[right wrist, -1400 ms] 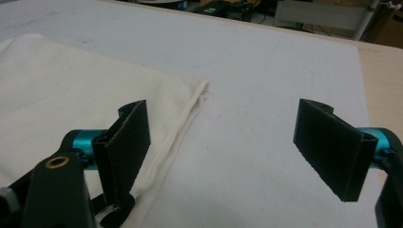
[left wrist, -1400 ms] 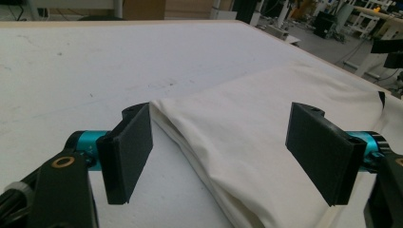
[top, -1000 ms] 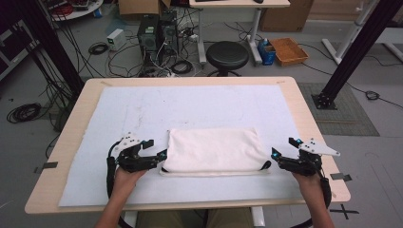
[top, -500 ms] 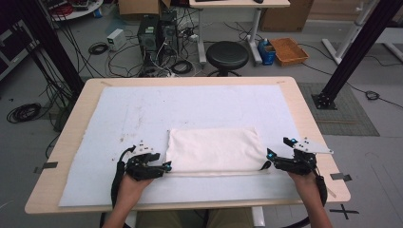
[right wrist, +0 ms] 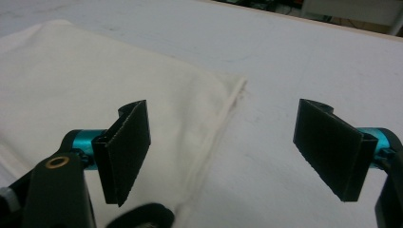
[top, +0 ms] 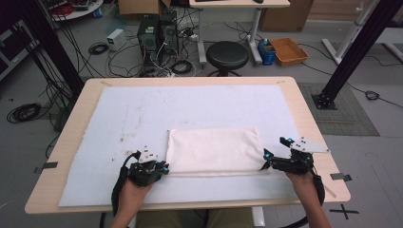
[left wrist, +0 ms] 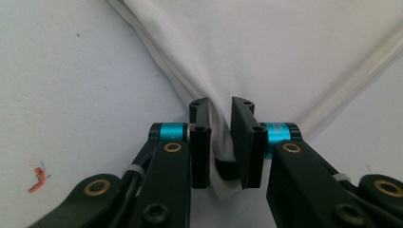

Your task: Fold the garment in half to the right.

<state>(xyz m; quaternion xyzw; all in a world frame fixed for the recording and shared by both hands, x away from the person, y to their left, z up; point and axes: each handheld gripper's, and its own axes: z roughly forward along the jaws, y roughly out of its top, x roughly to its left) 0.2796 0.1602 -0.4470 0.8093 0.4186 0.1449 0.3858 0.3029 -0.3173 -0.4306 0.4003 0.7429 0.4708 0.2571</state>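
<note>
Since a second ago my left gripper has slid in along the table toward the near left corner of the folded cloth, and its jaws have just been closing — a bunched fold of that corner sits between them now. From the left gripper view I see the pads nearly together with the white fabric pinched in the narrow gap, a small tag of cloth poking out below them. So the left side is gripping the cloth corner.

My right gripper has hardly shifted. Its jaws stand wide apart — in the right gripper view the left pad hovers over the cloth's edge and the other pad hangs over the bare white mat, with the hemmed corner lying between them, untouched by either pad. Nothing is held on that side.

I see the cloth lying flat as a neat cream rectangle on the near half of the mat, its long near edge running between my two grippers. The mat covers most of the wooden table; a few small dark specks mark it left of the cloth. Beyond the far edge a black stool stands on the floor.
</note>
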